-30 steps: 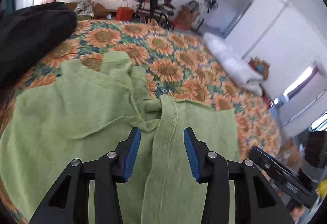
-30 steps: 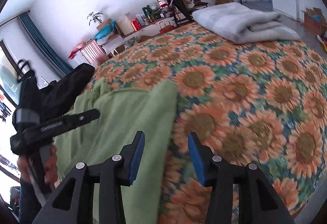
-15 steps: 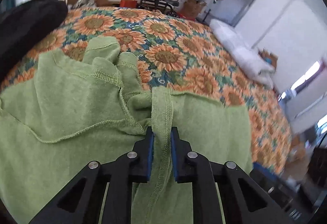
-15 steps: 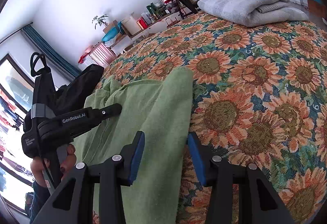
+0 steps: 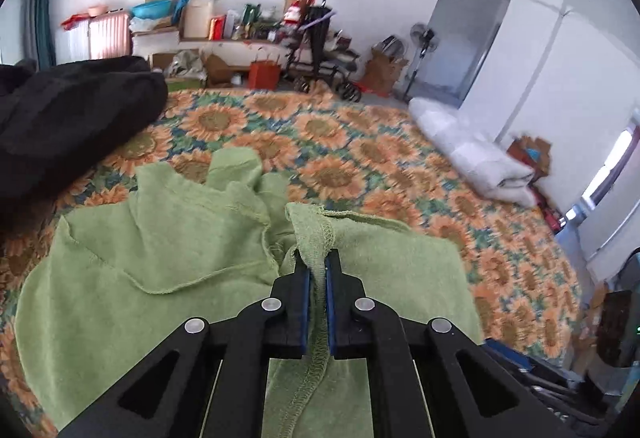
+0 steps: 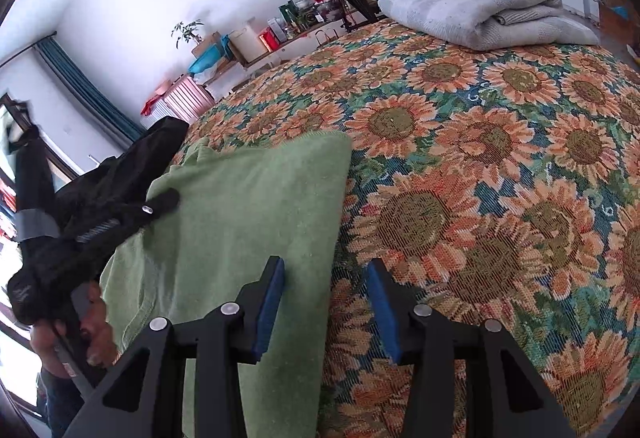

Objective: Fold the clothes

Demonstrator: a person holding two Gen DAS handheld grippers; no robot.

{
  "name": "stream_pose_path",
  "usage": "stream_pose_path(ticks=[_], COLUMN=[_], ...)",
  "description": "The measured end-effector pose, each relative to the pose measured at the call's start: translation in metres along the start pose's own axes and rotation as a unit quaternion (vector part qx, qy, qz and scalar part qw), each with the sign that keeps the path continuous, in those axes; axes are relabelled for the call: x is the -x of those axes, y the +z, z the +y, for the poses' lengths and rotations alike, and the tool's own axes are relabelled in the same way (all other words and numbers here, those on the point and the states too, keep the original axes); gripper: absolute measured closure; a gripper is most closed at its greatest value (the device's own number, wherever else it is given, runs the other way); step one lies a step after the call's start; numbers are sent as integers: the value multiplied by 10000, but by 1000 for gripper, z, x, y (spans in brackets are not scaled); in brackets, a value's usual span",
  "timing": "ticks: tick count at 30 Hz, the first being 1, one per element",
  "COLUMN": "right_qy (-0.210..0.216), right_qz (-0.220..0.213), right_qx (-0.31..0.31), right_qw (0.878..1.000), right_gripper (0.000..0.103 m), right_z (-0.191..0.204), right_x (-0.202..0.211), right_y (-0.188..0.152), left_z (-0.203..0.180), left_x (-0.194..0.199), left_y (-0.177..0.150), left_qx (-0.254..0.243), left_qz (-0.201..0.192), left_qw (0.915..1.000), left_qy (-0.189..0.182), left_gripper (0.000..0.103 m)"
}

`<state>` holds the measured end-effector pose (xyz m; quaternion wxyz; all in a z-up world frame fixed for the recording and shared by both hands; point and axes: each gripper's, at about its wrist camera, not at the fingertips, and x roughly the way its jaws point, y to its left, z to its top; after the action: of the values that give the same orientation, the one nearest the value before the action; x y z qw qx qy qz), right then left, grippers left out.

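Observation:
A green garment (image 5: 160,262) lies rumpled on the sunflower bedspread (image 5: 340,142). My left gripper (image 5: 316,270) is shut on a stitched hem of the green garment and holds that fold raised. In the right wrist view the same garment (image 6: 248,206) lies flat with a straight right edge. My right gripper (image 6: 324,302) is open and hovers over that edge, one finger above the cloth and one above the bedspread (image 6: 480,198). The left gripper (image 6: 120,222) shows there at the left, held in a hand.
A black garment (image 5: 68,118) is heaped at the bed's left side. A folded white blanket (image 6: 480,14) lies at the far end of the bed (image 5: 472,154). Shelves, boxes, a pink radiator and a walker stand along the far wall.
My left gripper closed on the green hem and has lifted it a little. My right gripper moved closer over the garment's right edge and stayed open.

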<state>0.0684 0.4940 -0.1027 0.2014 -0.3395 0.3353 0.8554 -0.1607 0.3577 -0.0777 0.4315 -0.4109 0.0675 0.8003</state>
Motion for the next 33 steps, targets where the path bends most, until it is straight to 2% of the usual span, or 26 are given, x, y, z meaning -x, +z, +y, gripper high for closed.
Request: stream_pose_path(ticks=[2,5,6,7,8,11,13,15,18,20,23,24,25,27,28,29,30,31,32,33], right_qy=[-55,-131,-145,-143,-131,-35,30,95,191,210,301,372,469,574,490,405,320,305,434,563], right_qz=[33,84,110,129,154,261,332,404,510,555,533,550,632,773,748,723,697,680,678,677], right_qx=[69,260,323,360,376,281,219,156,61,107,103,55,13,41,103,164,226,280,316,353], right_qw=[10000,9995,9993,9992,9991,9993,9992,9990,9985,9982,9981,9978,9969,9953,9959,9964,9968,9968,9963,9955], right_gripper=[54,55,55,54,54,54,57,58,58,58,59,56,55,56,56,57,66,89,99,99], right_z=[2,4,4,5,5,6,6,7,7,6,-2,-5,-8,-9,-8,-7,-6,-4,-2,0], right_x=[-3,-6,-7,-8,-9,-11,-12,-13,-14,-2,30,38,43,48,49,49,50,50,52,53], right_y=[3,7,9,11,12,12,12,12,13,-3,-41,-52,-59,-70,-71,-72,-74,-74,-72,-70], left_z=[-1,-3,-2,-1,0,-2,-10,-22,-55,-80,-108,-112,-113,-112,-110,-110,-110,-111,-112,-113], left_x=[-10,-26,-20,-14,-1,44,69,86,98,102,109,112,115,117,117,118,118,118,119,119], left_y=[0,1,2,3,3,-5,-20,-40,-83,-115,-157,-167,-175,-185,-188,-191,-195,-199,-202,-206], left_qx=[-66,-164,-144,-119,-103,-336,-749,-1221,-2024,-2611,-3391,-3542,-3624,-3610,-3585,-3588,-3679,-3776,-3872,-3968], left_qz=[212,529,483,425,220,-628,-1010,-1208,-1351,-1464,-1640,-1691,-1720,-1691,-1643,-1626,-1660,-1698,-1736,-1774], left_qw=[9995,9969,9969,9970,9970,9931,9890,9832,9688,9534,9257,9192,9157,9169,9188,9191,9147,9099,9049,8998], left_qy=[223,557,601,639,735,930,783,615,461,362,346,318,265,211,154,134,194,260,326,391], left_gripper=[97,91,87,75,63,42,40,40,40,40,40,40,40,40,40,40,40,40,40,40])
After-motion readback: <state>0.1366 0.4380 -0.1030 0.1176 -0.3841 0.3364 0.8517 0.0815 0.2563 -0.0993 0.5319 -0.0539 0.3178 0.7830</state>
